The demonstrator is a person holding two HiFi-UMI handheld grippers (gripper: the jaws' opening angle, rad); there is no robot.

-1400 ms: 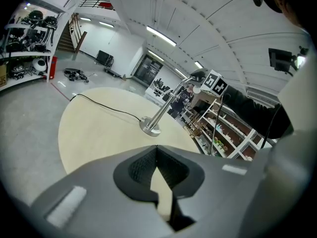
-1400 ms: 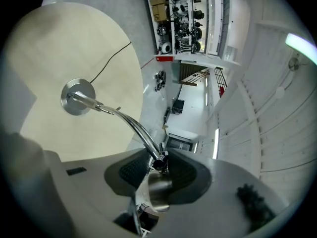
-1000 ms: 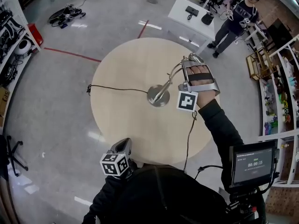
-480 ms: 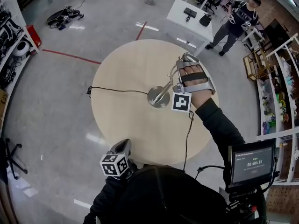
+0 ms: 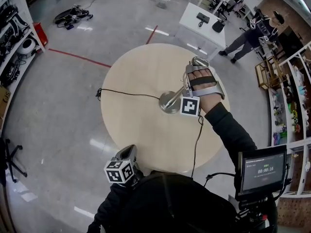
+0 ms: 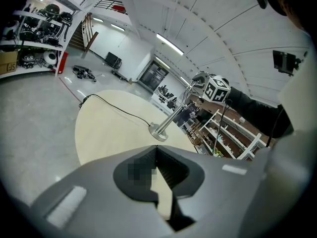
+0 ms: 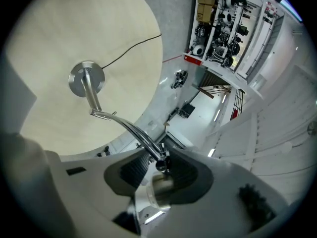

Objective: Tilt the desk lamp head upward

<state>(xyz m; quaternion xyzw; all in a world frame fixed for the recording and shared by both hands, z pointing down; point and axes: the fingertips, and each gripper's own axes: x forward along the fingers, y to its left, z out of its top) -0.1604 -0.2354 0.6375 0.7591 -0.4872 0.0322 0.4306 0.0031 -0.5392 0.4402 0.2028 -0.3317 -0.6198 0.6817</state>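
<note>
A: Right gripper [image 7: 159,175], state?

B: Closed narrow on the lamp head [image 7: 157,192], lower centre of the right gripper view. Ribbed dark pads [image 7: 132,168] either side of the small pale metal shade. Pivot knuckle [image 7: 161,163] just above, between the jaws.

A: Left gripper [image 6: 157,185]?

B: Jaws together, nothing between. Held low at bottom left of the head view, well apart from the lamp.

A: Progress on the tilt?

B: Grasp looks made. Tilt itself judged under way at most, not finished; end angle of the head not readable from any view. Likely left: rotate upward about the knuckle, then let go.

A: Materials, going outward?

B: Curved arm [image 7: 126,129]: thin polished chrome, bowed, bright highlights. Straight post down to a round disc base [image 7: 86,78], brushed metal, flat on the table [image 7: 59,33]. Tabletop round, pale, matte, wood-look. Thin black cord [image 7: 133,47] from the base off the table edge toward upper centre. Floor [image 7: 173,14] grey and glossy.
</note>
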